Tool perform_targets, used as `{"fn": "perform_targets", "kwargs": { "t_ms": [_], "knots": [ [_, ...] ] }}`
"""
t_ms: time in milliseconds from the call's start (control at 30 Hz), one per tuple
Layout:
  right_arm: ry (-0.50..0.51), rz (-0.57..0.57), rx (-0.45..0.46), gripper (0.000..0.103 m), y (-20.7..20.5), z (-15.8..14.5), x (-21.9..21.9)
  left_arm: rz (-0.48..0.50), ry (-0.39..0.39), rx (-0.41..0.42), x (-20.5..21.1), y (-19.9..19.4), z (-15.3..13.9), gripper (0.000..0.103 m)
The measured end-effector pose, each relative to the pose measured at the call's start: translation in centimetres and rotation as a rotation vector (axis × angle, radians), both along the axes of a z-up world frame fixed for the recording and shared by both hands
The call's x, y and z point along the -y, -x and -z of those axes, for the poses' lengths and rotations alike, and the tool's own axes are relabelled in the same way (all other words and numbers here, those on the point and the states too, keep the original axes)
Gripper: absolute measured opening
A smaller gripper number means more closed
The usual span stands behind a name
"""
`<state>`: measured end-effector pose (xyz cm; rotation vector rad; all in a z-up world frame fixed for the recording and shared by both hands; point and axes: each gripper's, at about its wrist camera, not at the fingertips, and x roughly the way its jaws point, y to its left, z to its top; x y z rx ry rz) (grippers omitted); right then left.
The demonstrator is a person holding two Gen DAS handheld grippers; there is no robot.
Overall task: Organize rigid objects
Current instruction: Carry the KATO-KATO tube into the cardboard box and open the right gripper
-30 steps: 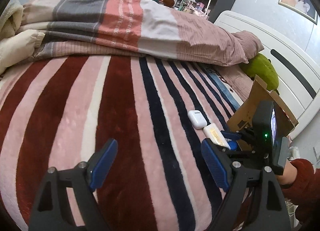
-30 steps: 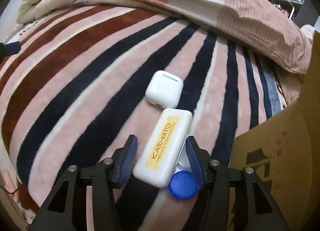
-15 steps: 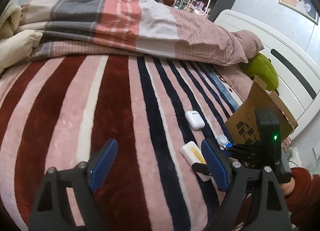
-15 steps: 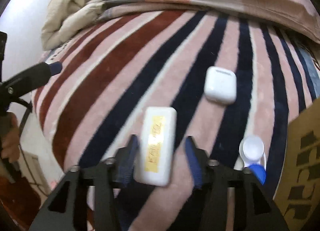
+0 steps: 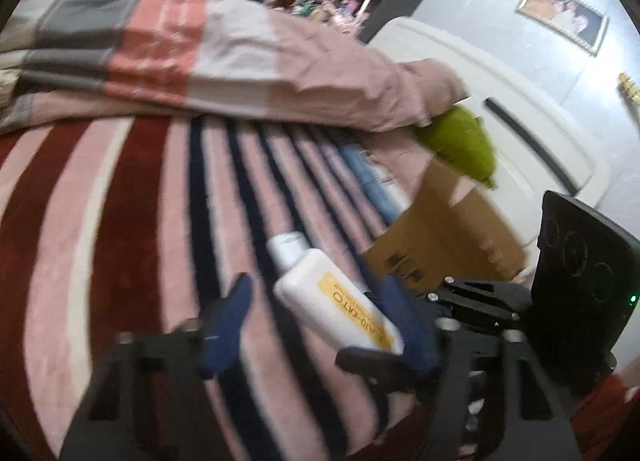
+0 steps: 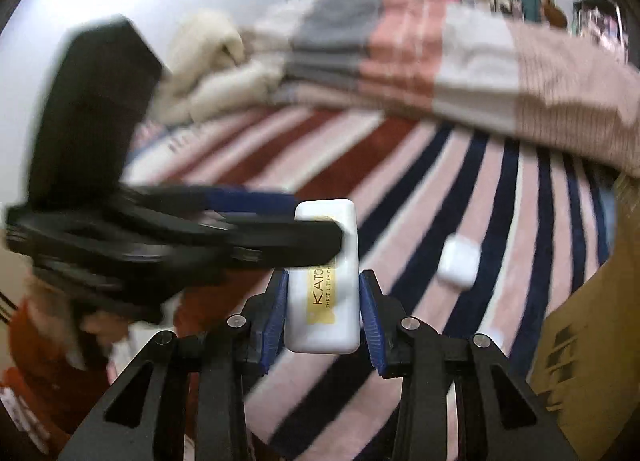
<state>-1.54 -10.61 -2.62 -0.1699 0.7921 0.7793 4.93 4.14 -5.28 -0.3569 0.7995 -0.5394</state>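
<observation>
Right wrist: right claw (image 6: 323, 313) pinching white case (image 6: 324, 281), jaws closing, raised above striped blanket (image 6: 400, 165). Left claw (image 5: 320, 325) closing around case's far end, pads not plainly pressing. Earbud case (image 6: 458, 264) beyond, beside cardboard box (image 6: 592, 341).

A striped blanket (image 6: 460, 181) carries a white earbud case (image 6: 458, 264) and cardboard box (image 5: 444, 237).

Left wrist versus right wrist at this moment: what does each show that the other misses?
Left wrist only: the white headboard, green cushion and framed picture. Right wrist only: the cream blanket, and the right tongs closing, pads against the white case. Both: that case, the cardboard box, the striped blanket, and the left tongs closing around the case, not yet pressing it.
</observation>
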Motion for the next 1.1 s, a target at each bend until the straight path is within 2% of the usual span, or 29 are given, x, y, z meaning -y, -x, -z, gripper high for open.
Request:
{"fn": "perform_targets", "kwargs": {
  "t_ms": [33,67,133,200,300,467,667,800,867,933,967,1000,1100],
  "knots": [
    [-0.014,0.000,0.013,0.031,0.1,-0.8,0.4,0.019,0.020,0.009,0.5,-0.2,-0.8,0.040],
    [-0.022,0.011,0.030,0.031,0.1,-1.7,0.9,0.034,0.034,0.028,1.1,-0.4,-1.8,0.038],
    [-0.048,0.023,0.044,0.031,0.0,-3.0,1.9,0.066,0.042,0.057,2.5,-0.7,-3.4,0.027],
    [-0.074,0.047,0.050,0.031,-0.5,-4.2,3.4,0.107,0.035,0.085,4.6,-1.1,-5.0,0.023],
    [-0.099,0.096,0.058,0.031,-1.2,-5.5,6.8,0.138,-0.011,0.113,8.2,-2.2,-6.8,0.023],
    [-0.106,0.192,0.055,0.031,-2.0,-6.9,12.9,0.238,-0.009,0.092,14.8,-5.0,-7.8,0.022],
    [-0.083,0.305,-0.010,0.031,-3.4,-6.3,19.3,0.344,-0.040,0.026,22.3,-7.7,-6.6,0.022],
    [-0.068,0.338,-0.075,0.031,-4.1,-5.0,21.3,0.368,-0.081,-0.034,24.8,-8.5,-5.3,0.023],
    [-0.042,0.346,-0.083,0.032,-3.9,-4.5,21.5,0.360,-0.128,-0.043,25.6,-8.6,-4.8,0.028],
    [0.002,0.347,-0.074,0.035,-3.8,-4.1,21.4,0.338,-0.155,-0.033,25.6,-8.5,-4.7,0.061],
    [0.011,0.345,-0.079,0.038,-3.8,-4.0,21.3,0.320,-0.157,-0.018,25.2,-8.3,-4.9,0.066],
    [0.011,0.347,-0.086,0.044,-3.9,-3.9,21.3,0.312,-0.152,-0.007,24.7,-8.2,-5.0,0.069],
    [-0.014,0.343,-0.081,0.046,-3.5,-4.5,21.2,0.293,-0.119,0.010,22.4,-7.8,-5.8,0.072]
  ]
}}
